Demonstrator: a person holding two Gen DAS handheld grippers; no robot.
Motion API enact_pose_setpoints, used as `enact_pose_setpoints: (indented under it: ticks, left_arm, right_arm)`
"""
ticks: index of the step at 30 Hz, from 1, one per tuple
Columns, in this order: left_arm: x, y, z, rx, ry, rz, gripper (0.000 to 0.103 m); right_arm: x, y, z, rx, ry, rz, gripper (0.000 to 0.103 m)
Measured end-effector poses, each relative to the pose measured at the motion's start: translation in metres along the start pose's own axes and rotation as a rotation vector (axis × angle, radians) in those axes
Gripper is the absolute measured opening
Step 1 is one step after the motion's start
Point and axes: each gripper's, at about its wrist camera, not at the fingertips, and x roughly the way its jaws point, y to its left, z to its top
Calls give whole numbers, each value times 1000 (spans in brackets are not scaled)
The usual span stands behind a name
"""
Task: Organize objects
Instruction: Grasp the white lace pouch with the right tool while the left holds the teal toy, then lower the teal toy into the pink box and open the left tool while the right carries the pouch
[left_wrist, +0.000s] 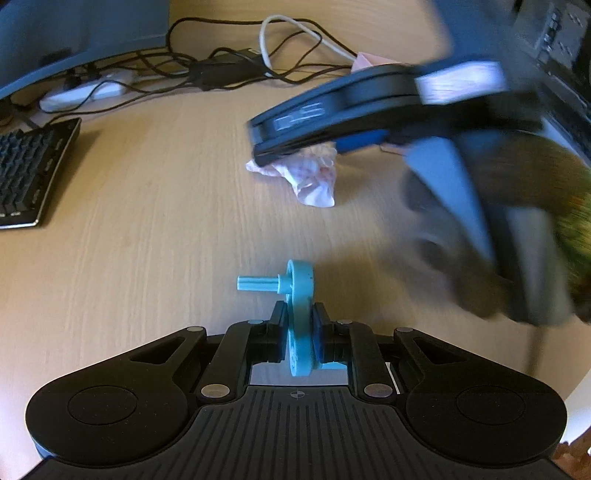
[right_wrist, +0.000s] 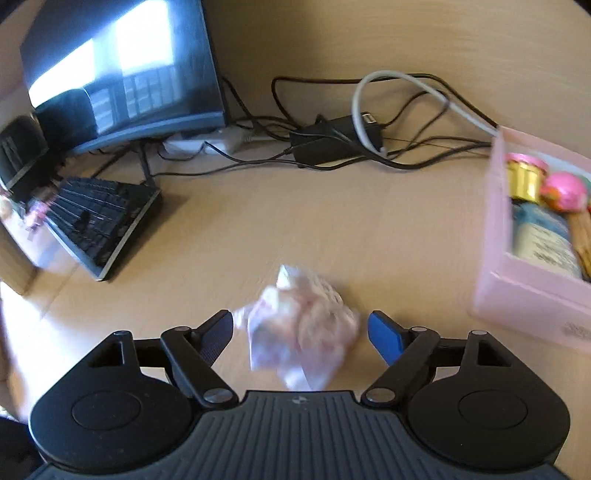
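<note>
Tissue (right_wrist: 301, 328) between spread right hand-held gripper (right_wrist: 301, 332) fingers, untouched | left hand-held gripper (left_wrist: 300, 325) pinching blue wheel (left_wrist: 300, 314)

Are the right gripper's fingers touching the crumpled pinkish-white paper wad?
Apart. The right wrist view shows table on both sides between the open right gripper fingers and the wad.

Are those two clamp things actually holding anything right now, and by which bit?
The left hand-held gripper pinches a blue plastic wheel by its disc. The right hand-held gripper is open around a crumpled wrapper, holding nothing.
</note>
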Motion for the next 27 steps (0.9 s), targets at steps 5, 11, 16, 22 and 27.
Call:
enact_pose_setpoints:
  ticks: [5, 11, 16, 22, 27]
  left_arm:
    - [-2, 4, -1, 12, 5, -15, 17]
    - [3, 4, 5, 7, 3, -40, 16]
    - [8, 1, 8, 14, 2, -111, 14]
    - [9, -27, 29, 82, -47, -190, 14]
    - [-5, -63, 83, 123, -149, -286, 14]
  right_arm:
    - [12, 12, -2, -33, 10, -27, 29]
    - [-51, -8, -27, -15, -81, -62, 20]
    - [-121, -33, -64, -5, -136, -175, 20]
    - [-181, -65, -109, 114, -149, -294, 20]
    - [-201, -77, -128, 170, -179, -350, 20]
